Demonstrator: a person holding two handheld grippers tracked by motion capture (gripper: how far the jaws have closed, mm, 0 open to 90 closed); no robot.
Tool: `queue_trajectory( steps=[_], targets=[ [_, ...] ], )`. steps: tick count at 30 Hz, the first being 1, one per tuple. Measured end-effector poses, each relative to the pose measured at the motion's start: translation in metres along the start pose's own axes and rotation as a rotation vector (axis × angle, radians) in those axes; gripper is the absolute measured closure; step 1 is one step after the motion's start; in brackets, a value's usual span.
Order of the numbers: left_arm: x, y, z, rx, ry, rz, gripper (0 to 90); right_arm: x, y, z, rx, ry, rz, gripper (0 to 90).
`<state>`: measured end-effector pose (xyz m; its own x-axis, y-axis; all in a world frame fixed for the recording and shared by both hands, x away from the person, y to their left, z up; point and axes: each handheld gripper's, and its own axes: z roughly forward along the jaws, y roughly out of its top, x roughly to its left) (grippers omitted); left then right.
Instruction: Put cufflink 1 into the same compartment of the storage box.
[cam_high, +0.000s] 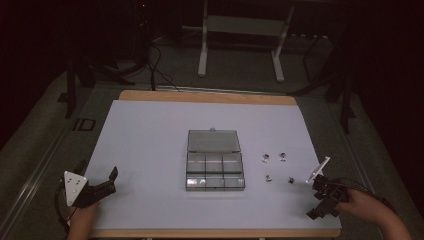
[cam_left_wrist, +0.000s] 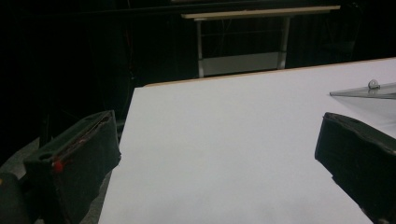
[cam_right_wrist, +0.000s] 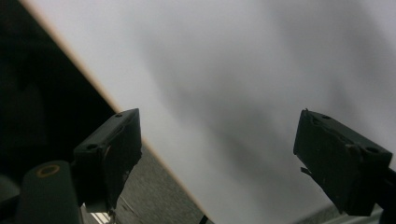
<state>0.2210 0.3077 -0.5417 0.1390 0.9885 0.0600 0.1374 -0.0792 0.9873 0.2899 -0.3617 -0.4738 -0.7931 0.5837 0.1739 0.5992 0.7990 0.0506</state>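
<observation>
Both tools, left and right, hover open-jawed, empty.

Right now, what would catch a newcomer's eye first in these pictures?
The clear compartment box at the middle of the white table, its lid laid open. Next, four small metal parts scattered just right of it. The left hand-held gripper and right hand-held gripper sit open at the near corners.

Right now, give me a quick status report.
Left claw open, empty. Right claw open, empty. Box open mid-table; four small parts loose beside it. Nothing in the way.
</observation>
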Motion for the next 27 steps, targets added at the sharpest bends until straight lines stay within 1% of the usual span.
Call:
queue_trajectory(
  steps=[1,2,3,4,5,6,7,8,10,11,12,13,14,15,16,17,18,19,20,23,24,25,26,27],
  targets=[
    [0.0,0.0,0.0,0.0,0.0,0.0,1.0,0.006,0.002,0.0,0.002,-0.005,-0.053,15.1],
    [0.0,0.0,0.0,0.0,0.0,0.0,1.0,0.006,0.002,0.0,0.002,-0.005,-0.053,15.1],
    [0.0,0.0,0.0,-0.001,0.0,0.0,1.0,0.011,0.005,0.001,0.019,0.01,-0.088,15.1],
    [0.0,0.0,0.0,-0.001,0.0,0.0,1.0,0.011,0.005,0.001,0.019,0.01,-0.088,15.1],
    [0.0,0.0,0.0,0.0,0.0,0.0,1.0,0.015,0.008,0.003,0.035,0.009,-0.126,15.2],
    [0.0,0.0,0.0,0.0,0.0,0.0,1.0,0.015,0.008,0.003,0.035,0.009,-0.126,15.2],
    [0.0,0.0,0.0,-0.001,-0.001,-0.001,1.0,0.018,0.011,0.004,0.046,0.015,-0.147,15.2],
    [0.0,0.0,0.0,0.0,-0.001,-0.001,1.0,0.018,0.011,0.004,0.046,0.015,-0.147,15.2],
    [0.0,0.0,0.0,0.0,-0.001,-0.001,1.0,0.022,0.014,0.005,0.054,0.014,-0.175,15.2],
    [0.0,0.0,0.0,0.0,-0.001,-0.001,1.0,0.026,0.018,0.007,0.068,0.015,-0.199,15.2],
    [0.0,0.0,0.0,0.0,-0.001,-0.001,1.0,0.026,0.018,0.007,0.068,0.015,-0.199,15.2],
    [0.0,0.0,0.0,0.0,-0.001,-0.002,1.0,0.029,0.021,0.008,0.079,0.018,-0.217,15.2],
    [0.0,0.0,0.0,0.0,-0.001,-0.002,1.0,0.029,0.021,0.008,0.079,0.018,-0.217,15.2],
    [0.0,0.0,0.0,0.0,-0.002,-0.001,1.0,0.033,0.026,0.009,0.088,0.028,-0.24,15.2],
    [0.0,0.0,0.0,0.0,-0.002,-0.001,1.0,0.033,0.026,0.009,0.088,0.028,-0.24,15.2],
    [0.0,0.0,0.0,0.0,-0.002,-0.001,1.0,0.035,0.029,0.009,0.089,0.028,-0.255,15.6],
    [0.0,0.0,0.0,-0.001,-0.002,-0.001,1.0,0.036,0.031,0.009,0.091,0.026,-0.27,18.0],
    [0.0,0.0,0.0,0.0,-0.002,0.0,1.0,0.04,0.037,0.009,0.095,0.027,-0.296,18.1],
    [0.0,0.0,0.0,0.0,-0.001,-0.001,1.0,0.04,0.037,0.009,0.095,0.027,-0.296,18.1],
    [0.0,0.0,0.0,0.0,-0.002,0.0,1.0,0.045,0.048,0.008,0.092,0.025,-0.324,18.0],
    [0.0,0.0,0.0,0.001,-0.002,0.0,1.0,0.045,0.048,0.008,0.092,0.025,-0.324,18.0],
    [0.0,0.0,0.0,0.001,-0.001,0.0,1.0,0.047,0.055,0.007,0.088,0.027,-0.336,17.9],
    [0.0,0.0,0.0,0.0,-0.002,0.0,1.0,0.047,0.055,0.007,0.088,0.027,-0.336,17.9],
    [0.0,0.0,0.0,0.0,-0.002,0.001,1.0,0.048,0.058,0.008,0.087,0.024,-0.348,17.7]
  ],
)
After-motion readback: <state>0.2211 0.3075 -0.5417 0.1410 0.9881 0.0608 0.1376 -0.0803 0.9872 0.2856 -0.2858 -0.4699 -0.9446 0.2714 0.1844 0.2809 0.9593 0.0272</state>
